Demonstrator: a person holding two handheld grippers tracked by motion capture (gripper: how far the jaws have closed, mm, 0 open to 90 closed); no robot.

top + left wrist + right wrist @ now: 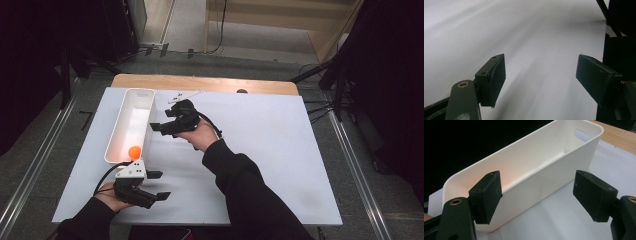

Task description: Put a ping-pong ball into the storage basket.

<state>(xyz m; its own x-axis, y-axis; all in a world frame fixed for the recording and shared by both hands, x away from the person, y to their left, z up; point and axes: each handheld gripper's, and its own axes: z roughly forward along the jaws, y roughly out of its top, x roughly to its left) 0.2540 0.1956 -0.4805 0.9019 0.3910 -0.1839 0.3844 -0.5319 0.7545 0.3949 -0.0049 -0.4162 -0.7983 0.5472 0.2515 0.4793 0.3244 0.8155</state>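
The orange ball (134, 152) sits partly hidden behind the near wall of the white bin (120, 131); a small dark spot (242, 91) at the tabletop's (280, 150) far edge is perhaps a hole.

No legible text or labels

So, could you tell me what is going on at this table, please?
A person holds a gripper in each hand over a white table. An orange ball lies in the near end of a long white bin. The right gripper is beside the bin, jaws open and empty. The left gripper waits nearer the person, also open and empty.
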